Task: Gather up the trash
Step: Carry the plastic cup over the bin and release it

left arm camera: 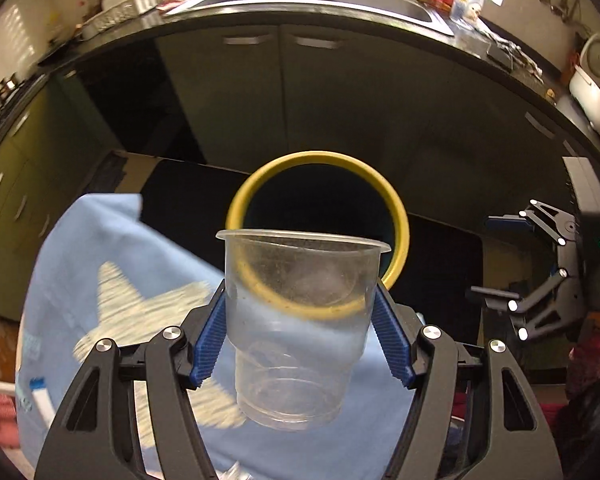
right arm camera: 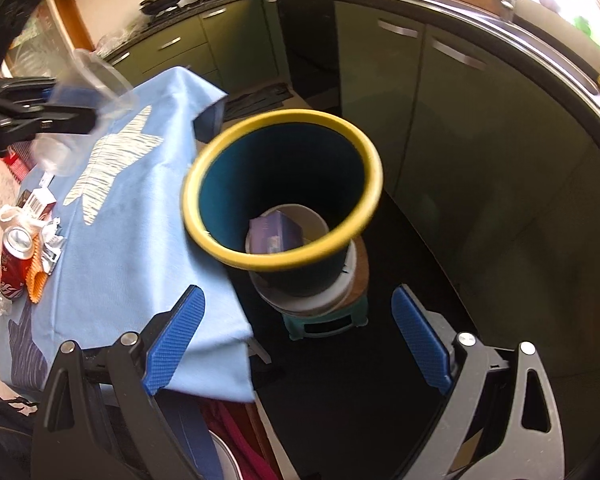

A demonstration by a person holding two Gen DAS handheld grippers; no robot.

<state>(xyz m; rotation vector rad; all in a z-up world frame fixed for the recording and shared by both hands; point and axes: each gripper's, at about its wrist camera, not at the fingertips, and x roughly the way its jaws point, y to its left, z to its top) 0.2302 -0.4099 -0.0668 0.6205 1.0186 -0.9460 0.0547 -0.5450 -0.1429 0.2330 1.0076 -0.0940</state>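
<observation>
Clear plastic cup [left arm camera: 300,328] is sitting clamped in the left gripper [left arm camera: 300,340] jaws, hanging near the yellow-rimmed bin [right arm camera: 284,196] for dropping; the right gripper [right arm camera: 296,340] is waiting wide open, empty, while a soda can [right arm camera: 14,264] is lying on the blue-clothed counter [right arm camera: 148,264]

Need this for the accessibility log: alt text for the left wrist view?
The left gripper holds a clear plastic cup upright between its blue pads, in front of a yellow-rimmed bin. A blue star-print cloth lies below; the right gripper is at right.

A blue cloth [right arm camera: 140,240] (white star) bears a red can [right arm camera: 14,258] and wrappers [right arm camera: 50,246].
</observation>
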